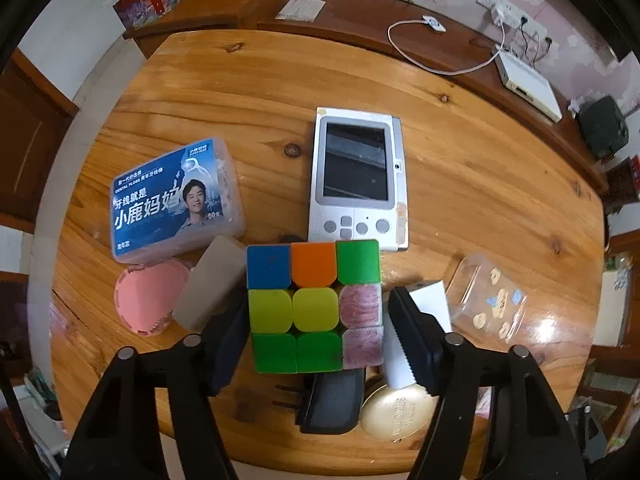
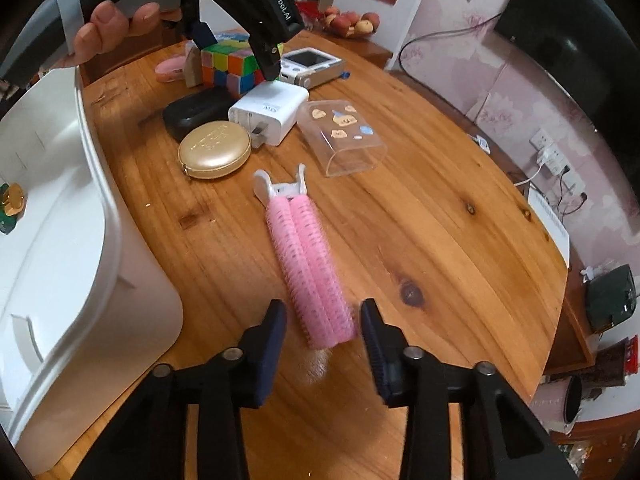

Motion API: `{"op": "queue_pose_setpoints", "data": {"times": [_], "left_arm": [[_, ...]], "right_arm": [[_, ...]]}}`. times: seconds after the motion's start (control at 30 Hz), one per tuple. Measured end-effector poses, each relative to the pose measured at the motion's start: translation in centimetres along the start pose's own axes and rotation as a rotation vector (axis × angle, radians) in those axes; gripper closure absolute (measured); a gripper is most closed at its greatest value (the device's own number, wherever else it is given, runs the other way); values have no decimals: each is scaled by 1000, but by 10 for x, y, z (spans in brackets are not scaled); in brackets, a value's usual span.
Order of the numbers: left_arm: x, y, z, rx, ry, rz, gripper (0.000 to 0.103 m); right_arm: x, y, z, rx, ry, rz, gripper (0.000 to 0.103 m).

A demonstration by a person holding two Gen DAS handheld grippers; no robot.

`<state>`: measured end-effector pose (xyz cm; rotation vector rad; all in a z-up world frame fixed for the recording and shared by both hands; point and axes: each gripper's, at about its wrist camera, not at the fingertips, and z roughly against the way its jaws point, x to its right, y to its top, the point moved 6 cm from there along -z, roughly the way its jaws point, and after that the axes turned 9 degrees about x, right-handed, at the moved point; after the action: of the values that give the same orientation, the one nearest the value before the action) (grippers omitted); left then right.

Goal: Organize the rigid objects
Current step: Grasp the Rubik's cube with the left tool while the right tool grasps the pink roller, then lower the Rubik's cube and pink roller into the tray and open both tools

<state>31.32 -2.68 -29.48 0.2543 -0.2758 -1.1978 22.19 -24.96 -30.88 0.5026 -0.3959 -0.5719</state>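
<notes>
On the tabletop (image 2: 400, 208) your left claw (image 1: 316, 320) straddled the Rubik's cube (image 1: 314, 306), unclamped; your right claw (image 2: 324, 340) flanked the pink hair roller (image 2: 308, 264), half-open. Next, you needed both to squeeze.

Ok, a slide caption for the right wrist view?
Right gripper straddles a pink hair-roller clip, jaws not touching it; beyond, the left gripper brackets a puzzle cube.

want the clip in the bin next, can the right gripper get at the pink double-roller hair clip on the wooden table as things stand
Probably yes. The right gripper has its jaws either side of the near end of the pink double-roller hair clip, not yet pressing it. Nothing else lies near that end on the wooden table.
</notes>
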Motion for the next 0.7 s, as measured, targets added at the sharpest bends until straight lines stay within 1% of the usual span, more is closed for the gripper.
{"op": "queue_pose_setpoints", "data": {"times": [0.03, 0.07, 0.1, 0.17, 0.3, 0.33, 0.37, 0.4, 0.43, 0.47, 0.5, 0.6, 0.7], "left_arm": [[-1, 0, 0, 2, 1, 8, 36], [-2, 0, 0, 3, 2, 13, 38], [-4, 1, 0, 4, 3, 20, 41], [-7, 1, 0, 1, -7, 32, 42], [-11, 1, 1, 1, -48, 43, 42], [-12, 1, 1, 2, -56, 42, 42], [-15, 0, 2, 2, -63, 42, 42], [-16, 0, 3, 3, -70, 43, 42], [-16, 0, 3, 4, -74, 44, 42], [-15, -1, 3, 5, -75, 43, 42], [-16, -2, 4, 6, -75, 40, 42], [-19, -4, 6, 7, -77, 37, 43], [-23, -10, 10, 0, -87, 31, 43]], "right_arm": [[1, 2, 2, 4, -14, 12, 41], [0, 4, 4, 13, -29, 27, 37], [-1, 7, 6, 26, -42, 44, 35], [-2, 13, 6, 34, -70, 76, 35], [-1, 17, -7, 16, -86, 95, 36], [1, 17, -10, 10, -78, 92, 43], [1, 17, -13, 9, -67, 84, 46], [1, 19, -14, 18, -38, 61, 56], [1, 20, -15, 17, -12, 41, 70], [0, 21, -15, 11, 7, 29, 74], [0, 21, -15, 10, 5, 27, 76], [-2, 21, -13, 3, -23, 25, 76], [2, 21, 0, 37, -45, -28, 76]]}}
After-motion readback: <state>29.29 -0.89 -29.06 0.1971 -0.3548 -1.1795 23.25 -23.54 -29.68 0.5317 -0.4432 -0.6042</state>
